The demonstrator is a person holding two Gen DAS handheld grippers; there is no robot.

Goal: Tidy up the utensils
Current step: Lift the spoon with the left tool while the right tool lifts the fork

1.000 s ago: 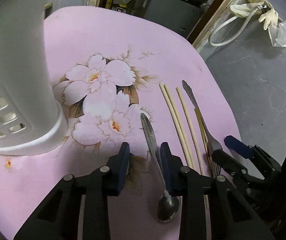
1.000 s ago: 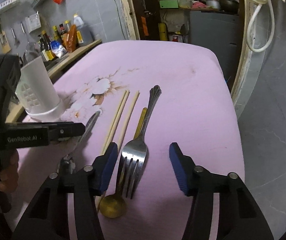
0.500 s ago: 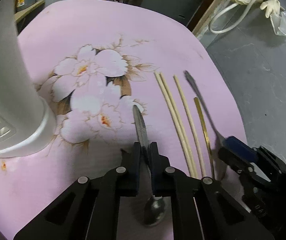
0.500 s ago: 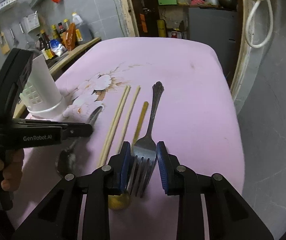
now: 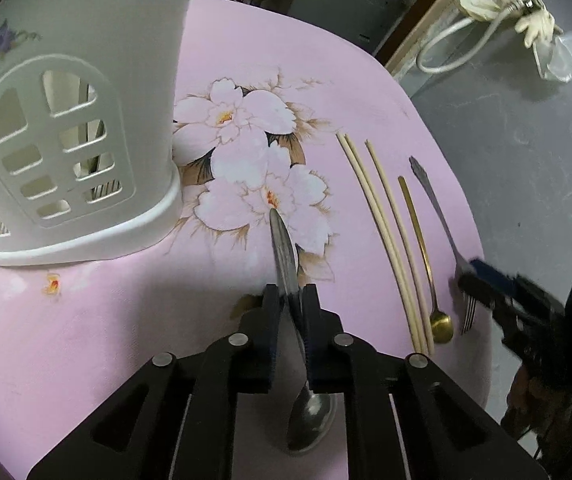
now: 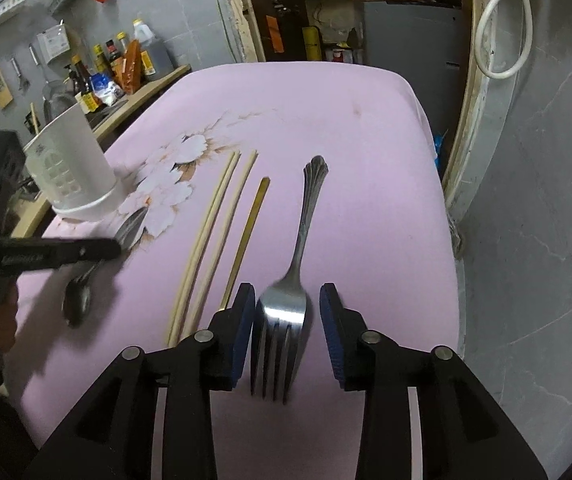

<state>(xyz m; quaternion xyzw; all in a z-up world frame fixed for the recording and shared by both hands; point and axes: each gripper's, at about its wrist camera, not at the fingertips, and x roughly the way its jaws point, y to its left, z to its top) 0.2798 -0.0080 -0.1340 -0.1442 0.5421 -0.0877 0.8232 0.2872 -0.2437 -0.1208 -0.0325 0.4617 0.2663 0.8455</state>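
Far left on the pink table [image 5: 86, 360]: white holder [image 5: 66, 120], upright, slotted wall, standing beside the flower print [image 5: 254, 168].

Next, left claw [image 5: 289, 320], angled down, jaws nearly closed and just opening, pads either side of the steel spoon [image 5: 286, 256] handle. Pads look to be pinching it. Spoon's bowl sits under the claw body, handle tip points at the print. In the right view the spoon looks lifted, w/ a shadow below it, but blurred, can't be sure.

Right of that: chopsticks [image 5: 382, 236], 3 pale sticks lying roughly parallel, 2 touching, 1 just beside. Then gold spoon [image 5: 426, 264], thin, bowl end near the sticks' near ends.

Furthest right: fork [image 6: 292, 284], tines toward the cam. Right claw [image 6: 287, 328] straddles the fork head, jaws opening, gap visible on both sides, pads not pressing. Fork is between them, held by nothing.
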